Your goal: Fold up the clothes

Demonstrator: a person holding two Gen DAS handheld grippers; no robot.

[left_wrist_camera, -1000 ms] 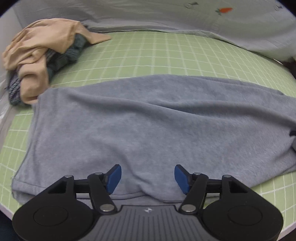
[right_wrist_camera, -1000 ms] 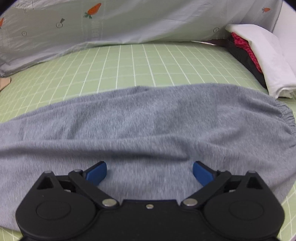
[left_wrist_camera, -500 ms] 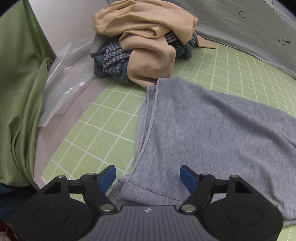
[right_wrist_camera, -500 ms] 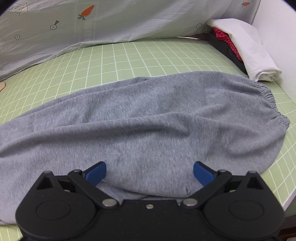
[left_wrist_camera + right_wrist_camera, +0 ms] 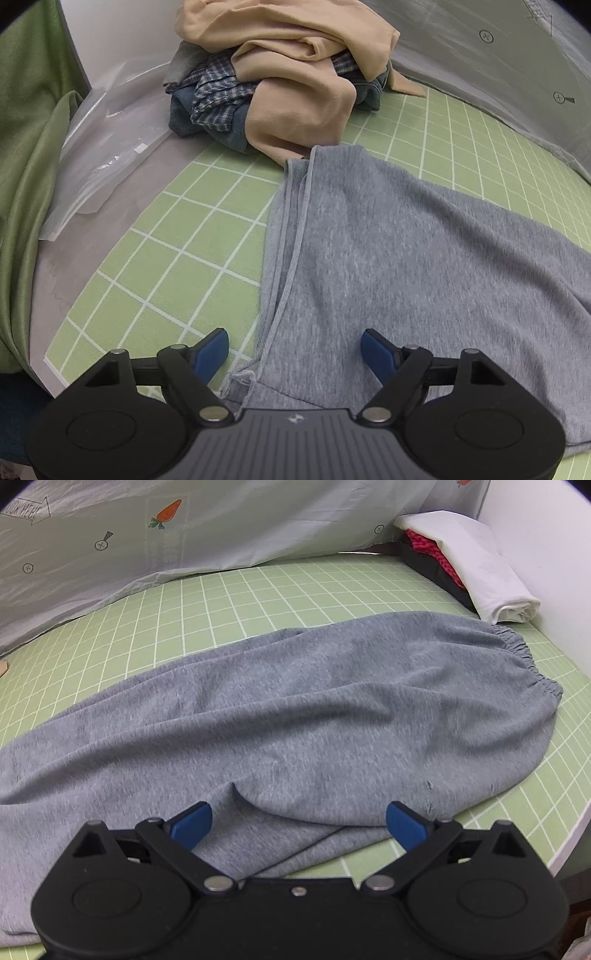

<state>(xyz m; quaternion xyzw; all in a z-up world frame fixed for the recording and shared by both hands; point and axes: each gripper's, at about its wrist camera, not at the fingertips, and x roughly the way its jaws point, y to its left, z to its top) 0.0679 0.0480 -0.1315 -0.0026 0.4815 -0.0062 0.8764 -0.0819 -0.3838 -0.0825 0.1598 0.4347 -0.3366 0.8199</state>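
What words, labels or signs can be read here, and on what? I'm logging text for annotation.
"OOK HERE": inside an arrow printed on the pale sheet, right wrist view; the first letter is cut off.
Carrot picture and crossed-circle marks on the same sheet: signs, no words.
Small emblem on the left tool's body: too small to read.

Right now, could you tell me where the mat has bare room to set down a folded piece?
Free: green grid mat between grey sweatpants and carrot-print sheet; also left of the hem. Crowded: beige-and-plaid clothes heap, white folded stack.
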